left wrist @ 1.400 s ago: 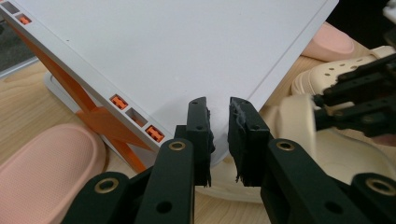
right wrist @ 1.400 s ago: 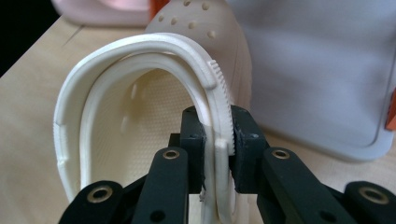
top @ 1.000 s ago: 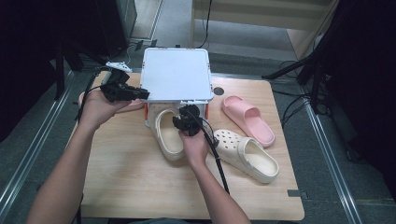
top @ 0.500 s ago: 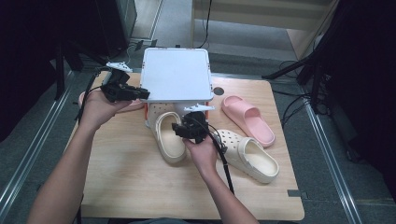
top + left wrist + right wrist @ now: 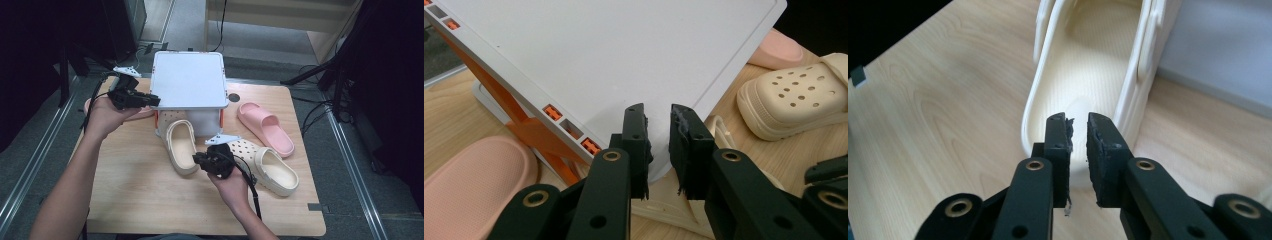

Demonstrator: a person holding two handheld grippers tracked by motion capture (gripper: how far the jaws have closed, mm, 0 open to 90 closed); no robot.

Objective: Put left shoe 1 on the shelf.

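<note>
A white rack (image 5: 189, 80) with orange struts stands at the table's back middle. One cream clog (image 5: 180, 146) lies toe-in under its front; a second cream clog (image 5: 267, 167) lies to the right. My left gripper (image 5: 154, 101) is held at the rack's (image 5: 599, 50) front left corner, its jaws (image 5: 658, 115) nearly together with nothing between them. My right gripper (image 5: 196, 159) hovers just right of the first clog's heel. In the right gripper view the jaws (image 5: 1078, 125) stand a sliver apart, just short of the clog's (image 5: 1083, 60) heel rim, holding nothing.
A pink slide (image 5: 265, 127) lies right of the rack. Another pink slide (image 5: 469, 175) lies left of it, partly under my left hand. The wooden table (image 5: 140, 200) has bare room along its front and left.
My right gripper has drawn back toward the table's front, away from the rack and along the first clog. The clog, the rack and my left gripper have stayed put.
</note>
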